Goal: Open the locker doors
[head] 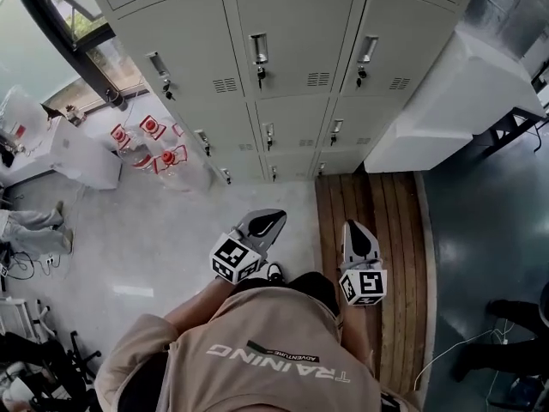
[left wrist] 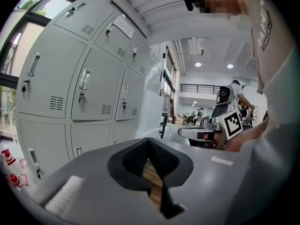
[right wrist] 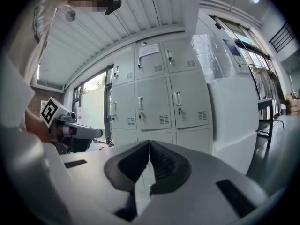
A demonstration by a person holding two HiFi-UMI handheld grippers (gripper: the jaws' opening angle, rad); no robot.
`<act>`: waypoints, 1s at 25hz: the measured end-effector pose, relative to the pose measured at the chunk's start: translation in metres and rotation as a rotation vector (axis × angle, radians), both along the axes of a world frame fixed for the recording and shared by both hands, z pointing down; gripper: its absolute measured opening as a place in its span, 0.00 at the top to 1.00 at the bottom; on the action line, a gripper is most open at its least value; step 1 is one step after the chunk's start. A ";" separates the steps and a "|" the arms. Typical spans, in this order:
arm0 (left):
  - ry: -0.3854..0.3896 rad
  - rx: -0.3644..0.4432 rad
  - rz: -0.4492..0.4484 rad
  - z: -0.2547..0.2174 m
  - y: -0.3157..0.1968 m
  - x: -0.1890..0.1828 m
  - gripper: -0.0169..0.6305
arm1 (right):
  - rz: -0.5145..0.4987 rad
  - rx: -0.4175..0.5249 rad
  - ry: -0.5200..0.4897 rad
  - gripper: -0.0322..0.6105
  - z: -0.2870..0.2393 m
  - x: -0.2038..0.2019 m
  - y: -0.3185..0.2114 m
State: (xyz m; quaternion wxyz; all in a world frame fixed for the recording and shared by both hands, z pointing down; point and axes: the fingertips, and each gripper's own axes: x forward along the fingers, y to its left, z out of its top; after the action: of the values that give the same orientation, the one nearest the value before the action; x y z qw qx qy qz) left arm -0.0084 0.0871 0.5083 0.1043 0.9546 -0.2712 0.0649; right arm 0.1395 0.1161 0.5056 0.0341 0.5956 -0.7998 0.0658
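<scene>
A bank of grey locker doors fills the top of the head view, every door closed, each with a metal handle and a key lock. My left gripper and right gripper hang side by side in front of my chest, well short of the lockers. Both are shut with nothing between their pads. In the left gripper view the jaws meet at the tips and the lockers rise on the left. The right gripper points at the locker doors from a distance.
A large white cabinet stands against the lockers' right end. Clear water jugs with red labels and a white box sit on the floor at the left. A wooden floor strip runs under my right side.
</scene>
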 end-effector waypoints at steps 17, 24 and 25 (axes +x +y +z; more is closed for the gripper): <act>-0.009 -0.027 -0.120 0.026 -0.198 0.049 0.96 | -0.174 -0.131 0.039 0.93 0.094 0.050 -0.228; 0.033 -0.031 -0.245 -0.003 -0.262 0.063 0.96 | -0.245 -0.297 0.207 0.93 0.158 0.075 -0.323; 0.027 -0.026 -0.257 -0.003 -0.267 0.061 0.96 | -0.240 -0.340 0.219 0.93 0.175 0.077 -0.334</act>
State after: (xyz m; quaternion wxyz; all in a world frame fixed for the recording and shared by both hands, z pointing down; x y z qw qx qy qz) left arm 0.0528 -0.1797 0.5056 0.1278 0.9113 -0.3891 0.0417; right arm 0.2167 -0.2178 0.6806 0.2278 0.4857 -0.8338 0.1300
